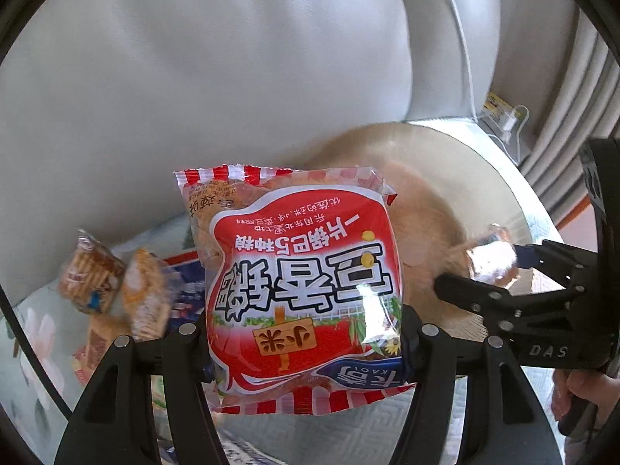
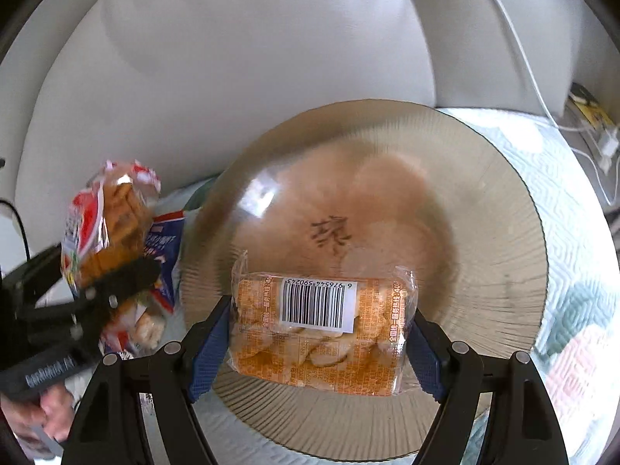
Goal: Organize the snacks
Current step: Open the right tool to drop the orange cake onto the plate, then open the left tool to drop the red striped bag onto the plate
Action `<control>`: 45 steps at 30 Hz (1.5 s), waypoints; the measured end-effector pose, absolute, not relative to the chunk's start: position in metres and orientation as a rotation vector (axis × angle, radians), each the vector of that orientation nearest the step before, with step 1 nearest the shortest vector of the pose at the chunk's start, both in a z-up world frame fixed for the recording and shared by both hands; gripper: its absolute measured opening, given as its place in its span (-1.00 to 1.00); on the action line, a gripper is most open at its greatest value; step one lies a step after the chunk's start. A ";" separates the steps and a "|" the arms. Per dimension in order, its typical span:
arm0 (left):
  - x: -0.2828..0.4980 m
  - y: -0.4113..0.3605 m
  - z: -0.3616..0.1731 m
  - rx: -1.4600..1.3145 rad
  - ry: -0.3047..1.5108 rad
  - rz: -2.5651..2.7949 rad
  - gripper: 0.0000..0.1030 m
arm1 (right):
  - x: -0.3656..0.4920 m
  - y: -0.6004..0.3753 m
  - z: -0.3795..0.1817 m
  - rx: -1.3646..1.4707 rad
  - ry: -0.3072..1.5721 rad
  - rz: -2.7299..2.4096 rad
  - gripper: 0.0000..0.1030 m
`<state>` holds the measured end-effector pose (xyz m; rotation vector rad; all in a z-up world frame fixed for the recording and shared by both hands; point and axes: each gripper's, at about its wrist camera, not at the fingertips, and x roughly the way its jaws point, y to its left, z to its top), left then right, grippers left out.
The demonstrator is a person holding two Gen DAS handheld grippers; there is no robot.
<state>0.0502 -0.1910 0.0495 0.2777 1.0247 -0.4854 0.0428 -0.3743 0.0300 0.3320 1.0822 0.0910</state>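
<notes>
Big ribbed tan ceramic bowl sits empty on the surface, left claw pinching the puffy red-and-white plastic snack bag, right claw gripping the small orange crinkly cracker packet over it; both look light, slippery, crushable, so edge-grip gently.

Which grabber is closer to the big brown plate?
Right. The right gripper holds the orange snack pack directly over the plate; the left gripper, holding the red snack bag, is beside its rim.
</notes>
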 end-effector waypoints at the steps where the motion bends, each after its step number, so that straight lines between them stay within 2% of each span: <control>1: 0.048 -0.194 0.047 0.285 1.028 -0.492 0.21 | 0.042 -0.376 0.028 0.350 1.081 0.088 0.55; 8: 0.056 -0.206 0.036 0.297 1.050 -0.486 0.23 | 0.043 -0.379 0.018 0.343 1.097 0.057 0.55; 21: 0.060 -0.219 0.023 0.340 1.116 -0.488 0.32 | 0.036 -0.396 0.013 0.388 1.121 -0.003 0.77; 27: 0.059 -0.222 0.028 0.333 1.087 -0.531 0.32 | 0.033 -0.404 0.013 0.425 1.112 0.000 0.78; 32: 0.068 -0.226 0.029 0.266 1.131 -0.595 0.33 | 0.029 -0.411 0.014 0.455 1.105 -0.004 0.78; 34: 0.073 -0.227 0.032 0.234 1.129 -0.607 0.42 | 0.030 -0.414 0.014 0.470 1.100 -0.001 0.78; 37: 0.074 -0.226 0.041 0.232 1.056 -0.594 0.72 | 0.028 -0.419 0.014 0.490 1.092 0.005 0.78; 38: 0.075 -0.226 0.044 0.246 1.035 -0.582 0.97 | 0.029 -0.420 0.013 0.495 1.091 0.008 0.78; 45: 0.082 -0.225 0.049 0.238 1.063 -0.577 0.99 | 0.030 -0.420 0.010 0.511 1.091 0.017 0.78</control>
